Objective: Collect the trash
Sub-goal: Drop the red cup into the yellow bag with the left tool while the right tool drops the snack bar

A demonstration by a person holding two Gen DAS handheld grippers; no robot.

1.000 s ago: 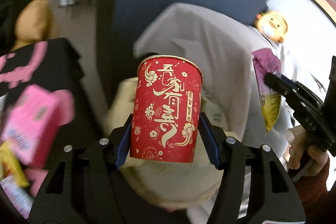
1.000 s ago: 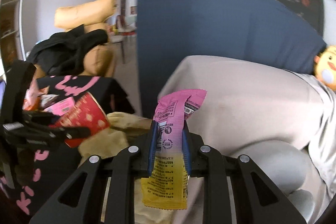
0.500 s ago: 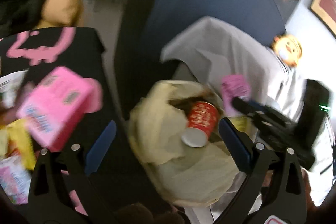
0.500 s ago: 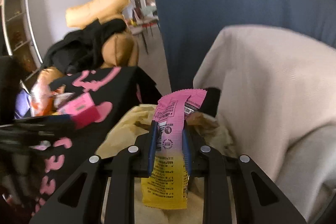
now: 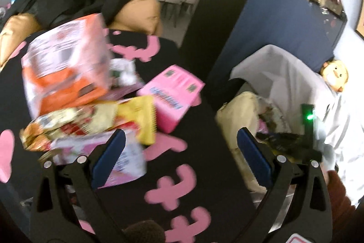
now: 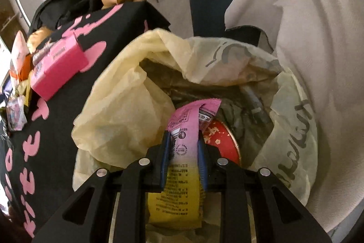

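Crinkled thin plastic bin liner (image 6: 127, 106); glossy foil wrapper (image 6: 182, 152).

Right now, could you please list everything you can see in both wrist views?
Bin bag: one, pale yellow, open beside the table.
Red cup: one, inside the bag.
Wrapper: one, pink and yellow, held over the bag.
Pink box: one, on the black cloth.
Snack packets: several, mixed colours, blurred, left of the box.
Black cloth: one, pink print, covering the table.
White sheet: one, behind the bag.
Left hand-held gripper: open, empty, over the table.
Right hand-held gripper: shut on the wrapper.
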